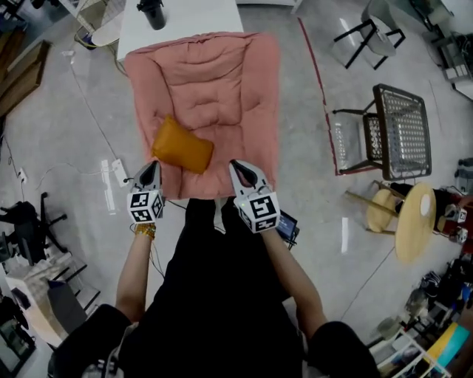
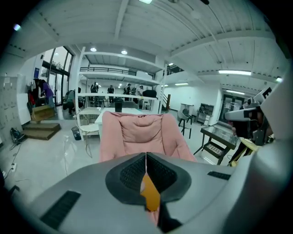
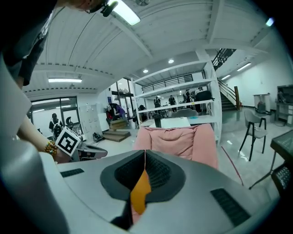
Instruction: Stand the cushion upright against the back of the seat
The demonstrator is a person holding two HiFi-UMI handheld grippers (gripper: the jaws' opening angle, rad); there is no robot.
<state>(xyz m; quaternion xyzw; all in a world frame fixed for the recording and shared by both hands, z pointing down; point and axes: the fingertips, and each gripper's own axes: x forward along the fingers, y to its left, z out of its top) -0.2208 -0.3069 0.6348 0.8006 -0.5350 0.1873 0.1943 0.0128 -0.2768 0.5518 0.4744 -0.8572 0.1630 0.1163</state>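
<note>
Starting at the left of the head view, the left gripper [image 1: 151, 167] sits just off the front left corner of the big pink padded lounge seat [image 1: 203, 81], and its tip is right beside the lower left end of the small orange fabric cushion [image 1: 182, 146], though I can't tell if it actually touches. In the left gripper view its jaws are pressed together with nothing clamped at the tips [image 2: 146, 155]. There's only a sliver of the orange cushion [image 2: 150, 194] showing through the slot lower down, with the pink seat [image 2: 139, 132] straight ahead. The cushion itself is lying flat on the front left part of the seat pan, turned on a diagonal, well apart from the backrest and not upright. Behind the seat there's a white table [image 1: 177, 29] with a black thing [image 1: 151, 11] standing on it. Moving right, the right gripper [image 1: 236, 165] hovers over the seat's front edge, near the cushion's right end but clearly apart from it. It's closed too and empty, going by the right gripper view [image 3: 145, 153], which has the same orange sliver [image 3: 140, 192] in the slot, the seat [image 3: 176, 139] beyond, and the left gripper's marker cube [image 3: 67, 141] off to the side. Further right on the shiny grey floor there's a dark metal mesh chair [image 1: 403, 129], then a round light wooden table [image 1: 414, 221].
</note>
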